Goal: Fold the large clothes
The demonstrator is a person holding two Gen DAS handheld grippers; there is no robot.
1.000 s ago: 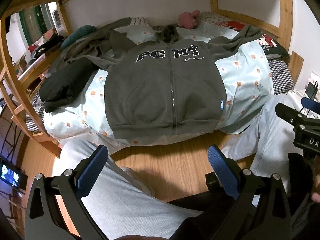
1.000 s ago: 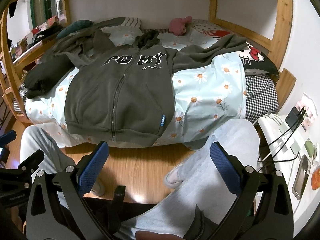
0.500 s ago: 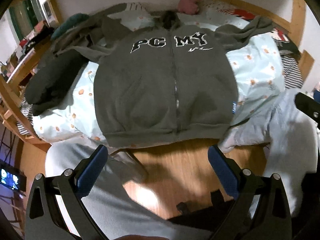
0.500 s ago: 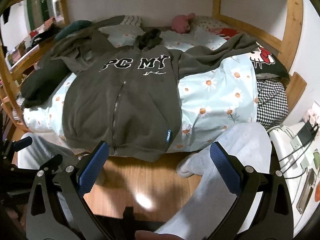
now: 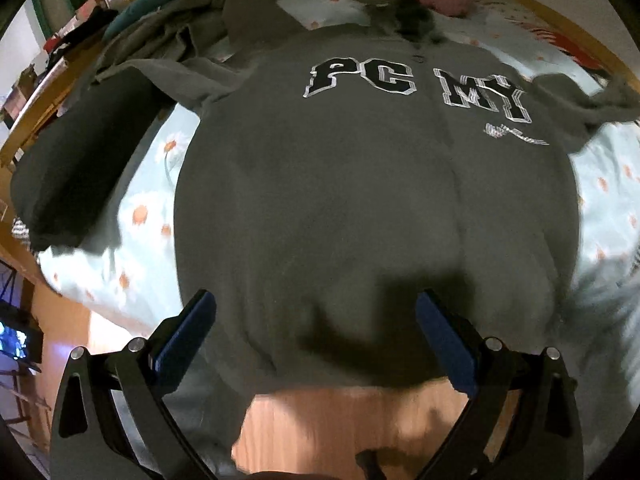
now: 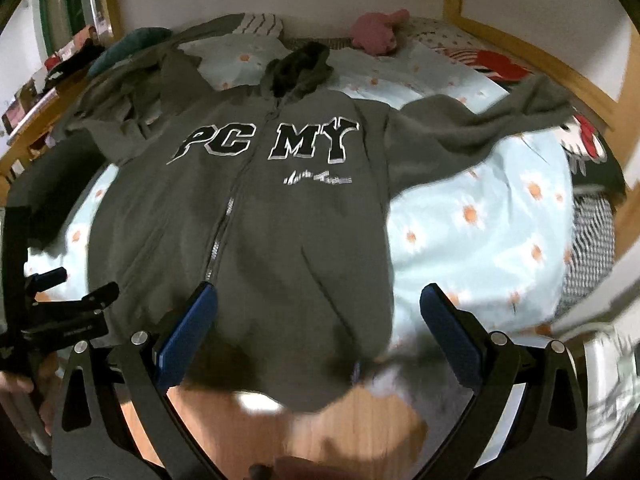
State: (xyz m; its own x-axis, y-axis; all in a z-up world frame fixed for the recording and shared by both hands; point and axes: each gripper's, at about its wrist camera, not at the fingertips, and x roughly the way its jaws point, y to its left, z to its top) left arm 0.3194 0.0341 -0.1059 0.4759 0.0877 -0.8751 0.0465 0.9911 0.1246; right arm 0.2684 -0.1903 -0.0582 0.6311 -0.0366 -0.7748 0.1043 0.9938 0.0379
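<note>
Hoodie: the grey hoodie (image 5: 360, 200) lay front up and zipped on the bed (image 6: 480, 220), its hem at the near edge over the wooden floor (image 5: 340, 420).
Sleeves: one sleeve (image 6: 480, 128) stretched out towards the bed frame; the other was bunched among dark clothes (image 5: 80, 168).
Left fingers: my left fingers (image 5: 316, 336) were spread wide, hovering over the hem, gripping nothing.
Right fingers: my right fingers (image 6: 318, 332) were also spread, empty, above the hoodie's near corner.
Sharpness: both views were blurred.
</note>
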